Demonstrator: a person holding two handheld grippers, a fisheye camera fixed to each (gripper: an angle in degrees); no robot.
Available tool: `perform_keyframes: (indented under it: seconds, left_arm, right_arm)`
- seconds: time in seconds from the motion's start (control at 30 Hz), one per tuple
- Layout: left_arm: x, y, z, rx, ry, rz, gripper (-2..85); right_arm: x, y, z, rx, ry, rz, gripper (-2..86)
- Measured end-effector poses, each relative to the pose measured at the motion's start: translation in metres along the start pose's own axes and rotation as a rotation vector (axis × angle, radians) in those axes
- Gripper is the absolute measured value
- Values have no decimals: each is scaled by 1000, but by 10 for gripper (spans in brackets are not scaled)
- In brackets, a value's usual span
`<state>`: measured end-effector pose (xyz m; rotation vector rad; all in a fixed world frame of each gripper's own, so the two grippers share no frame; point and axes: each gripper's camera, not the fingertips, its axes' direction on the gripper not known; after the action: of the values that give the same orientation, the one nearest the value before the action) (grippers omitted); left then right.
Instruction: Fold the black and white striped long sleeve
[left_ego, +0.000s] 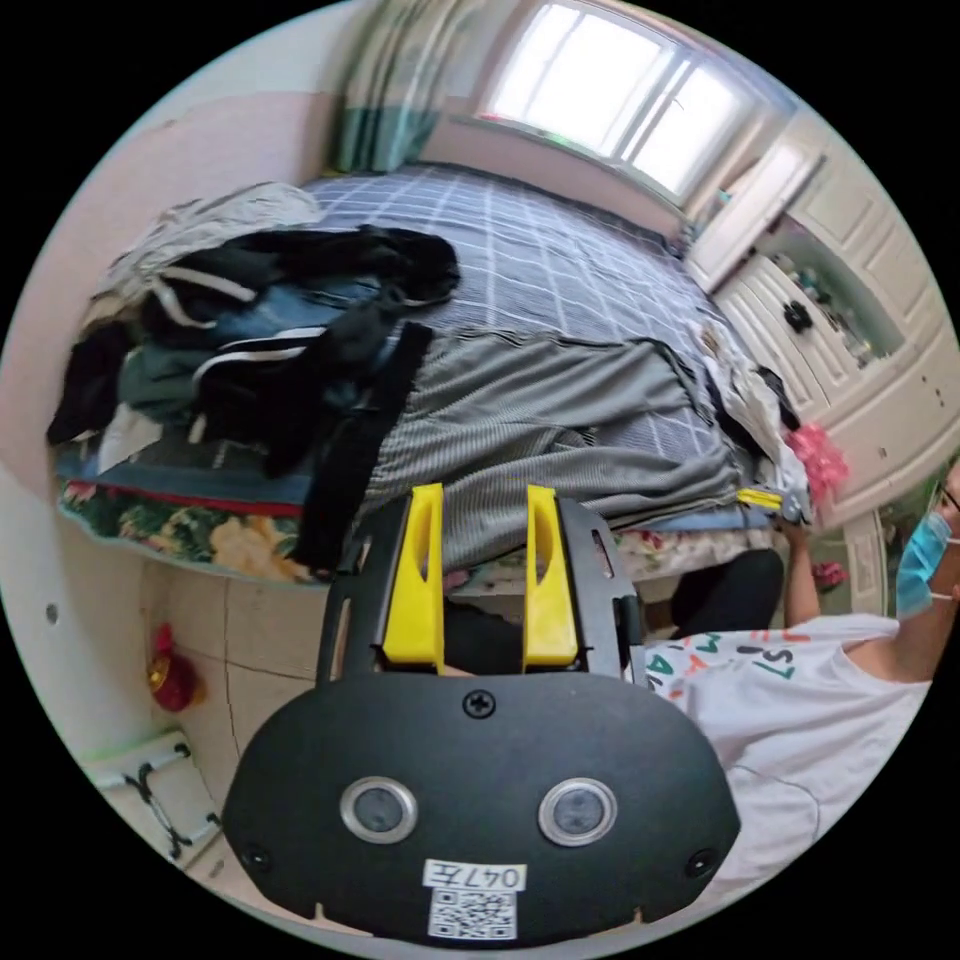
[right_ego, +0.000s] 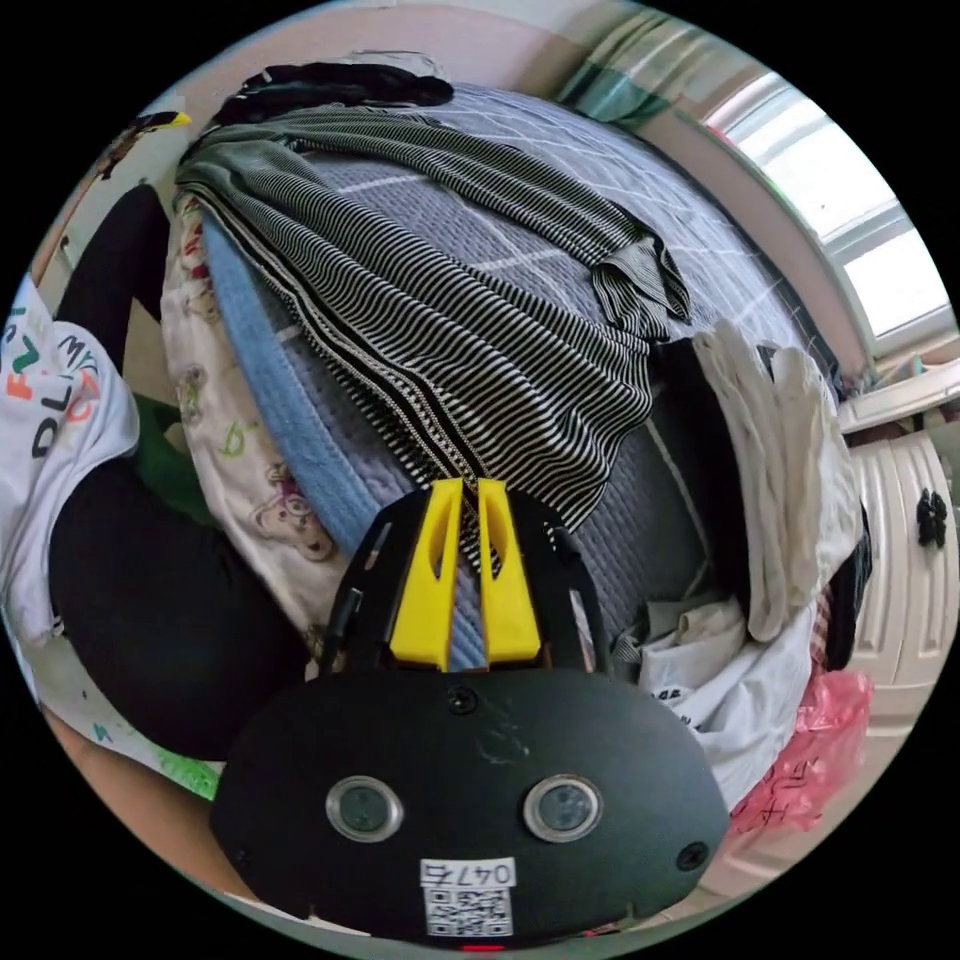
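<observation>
The black and white striped long sleeve lies spread across the grey checked bed, its hem along the near edge. My left gripper stands open just off that hem, with nothing between its yellow jaws. In the right gripper view the same shirt runs up and away from my right gripper, whose jaws are shut on the hem's corner. One sleeve lies crumpled on the far side. The right gripper also shows at the shirt's far corner in the left gripper view.
A heap of dark clothes sits on the bed beside the shirt. White garments and a pink bag lie at the other end. A person in a white printed top stands by the bed. White cabinets line the wall.
</observation>
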<state>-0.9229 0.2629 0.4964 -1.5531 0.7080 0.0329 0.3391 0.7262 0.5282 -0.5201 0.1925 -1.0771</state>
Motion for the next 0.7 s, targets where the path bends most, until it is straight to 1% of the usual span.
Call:
perform_keyframes:
  seconds: [0.03, 0.1, 0.17, 0.23, 0.3, 0.37, 0.47, 0.53, 0.6, 0.7]
  left_arm:
    - [4, -3, 5, -5, 28, 20, 116]
    - [17, -18, 25, -37, 145, 94, 114]
    - [26, -28, 38, -77, 199, 137, 112]
    - [33, -37, 49, -116, 215, 175, 112]
    - [41, -44, 59, -130, 247, 208, 112]
    - [47, -47, 66, -134, 289, 231, 116]
    - [58, -50, 82, -156, 338, 278, 129]
    - [64, -52, 92, -167, 389, 297, 134]
    - [67, -60, 105, -179, 487, 285, 136]
    - [71, -68, 112, -229, 522, 286, 137]
  right_arm:
    - [7, -1, 2, 1, -39, 0, 8]
    - [19, -1, -1, -6, -84, -6, 9]
    - [34, 4, -15, 78, -167, 9, 38]
    - [42, 9, -24, 159, -237, 7, 69]
    - [44, 7, -18, 115, -227, -13, 73]
    - [39, 3, 0, 29, -172, -73, 56]
    - [50, 5, 4, 71, -197, -54, 15]
    - [60, 9, -1, 111, -188, -16, 6]
    - [68, 12, -10, 119, -213, 7, 3]
    - [67, 27, -44, 140, -168, -12, 1]
